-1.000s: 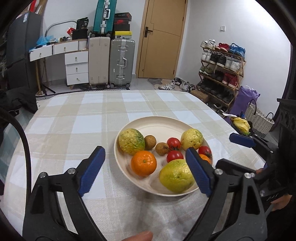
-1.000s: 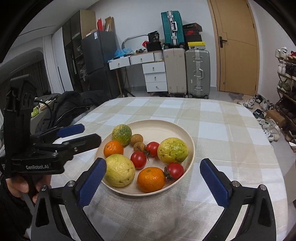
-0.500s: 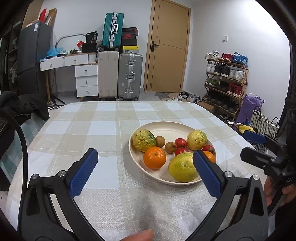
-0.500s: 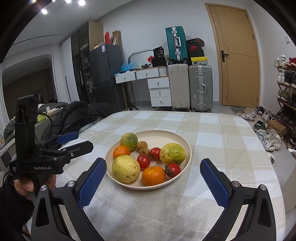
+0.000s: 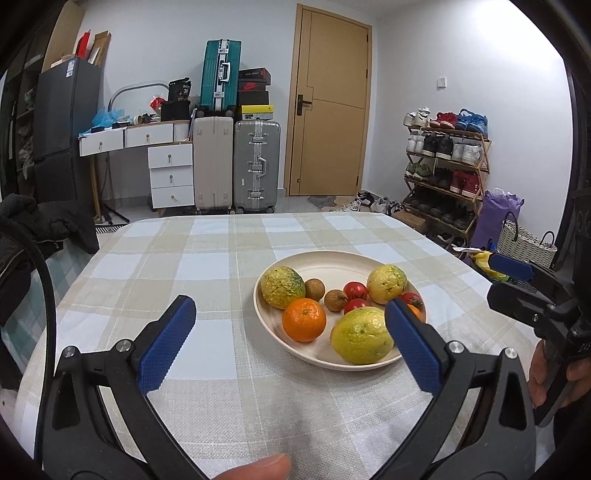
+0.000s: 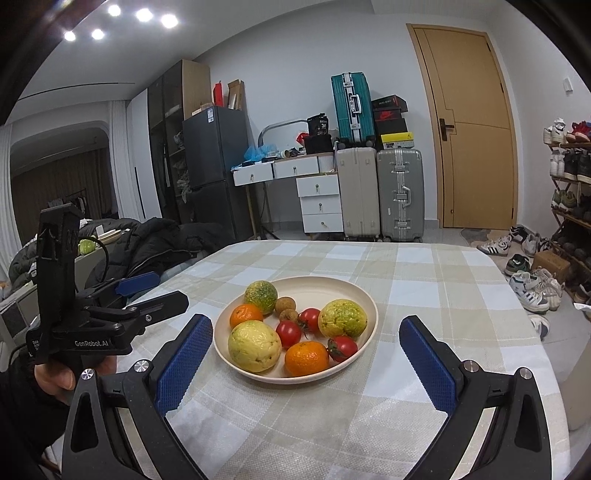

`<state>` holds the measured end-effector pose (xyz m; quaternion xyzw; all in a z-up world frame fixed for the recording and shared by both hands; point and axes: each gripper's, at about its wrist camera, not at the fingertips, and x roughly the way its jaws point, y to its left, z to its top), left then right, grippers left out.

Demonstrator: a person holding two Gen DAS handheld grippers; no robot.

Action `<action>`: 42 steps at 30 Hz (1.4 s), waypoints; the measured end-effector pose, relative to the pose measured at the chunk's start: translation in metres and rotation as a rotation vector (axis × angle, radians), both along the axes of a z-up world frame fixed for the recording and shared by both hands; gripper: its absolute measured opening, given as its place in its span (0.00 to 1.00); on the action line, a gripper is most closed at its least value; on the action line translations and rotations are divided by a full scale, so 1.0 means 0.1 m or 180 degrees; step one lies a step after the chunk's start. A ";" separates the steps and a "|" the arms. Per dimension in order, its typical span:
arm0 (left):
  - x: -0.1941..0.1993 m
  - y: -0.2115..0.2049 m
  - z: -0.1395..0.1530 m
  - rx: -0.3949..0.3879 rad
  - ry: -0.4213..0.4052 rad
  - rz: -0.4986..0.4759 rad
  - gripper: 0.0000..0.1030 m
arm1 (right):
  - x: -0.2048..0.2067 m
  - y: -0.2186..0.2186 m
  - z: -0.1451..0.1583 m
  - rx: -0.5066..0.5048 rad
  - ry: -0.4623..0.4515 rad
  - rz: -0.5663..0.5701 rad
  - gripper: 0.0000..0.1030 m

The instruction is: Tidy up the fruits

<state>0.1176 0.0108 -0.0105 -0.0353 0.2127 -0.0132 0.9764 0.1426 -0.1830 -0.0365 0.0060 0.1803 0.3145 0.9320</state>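
Both tongs, left (image 5: pixel 288 338) and right (image 6: pixel 301 360), gape empty, the plate (image 6: pixel 364 301) of fruit just ahead, nearer the right.

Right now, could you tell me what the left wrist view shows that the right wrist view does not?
Only the left wrist view shows the purple bag and woven basket beside the shoe rack. Only the right wrist view shows the ceiling lights. Both show the plate of fruit, all three tomatoes included, the checked tablecloth, and both grippers open: left gripper, right gripper.
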 end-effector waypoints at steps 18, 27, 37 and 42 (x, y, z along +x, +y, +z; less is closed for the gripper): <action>0.01 -0.02 0.00 -0.0002 0.0005 0.0000 0.99 | -0.04 0.05 0.00 -0.0075 -0.0042 0.0008 1.00; 0.01 -0.02 0.00 -0.0006 0.0007 0.0004 0.99 | -0.04 0.05 0.00 -0.0078 -0.0038 0.0009 1.00; 0.01 -0.02 0.00 -0.0002 0.0006 0.0001 0.99 | -0.03 0.05 0.00 -0.0076 -0.0037 0.0011 1.00; 0.01 -0.02 0.00 -0.0004 0.0005 0.0002 0.99 | -0.04 0.05 0.00 -0.0077 -0.0036 0.0011 1.00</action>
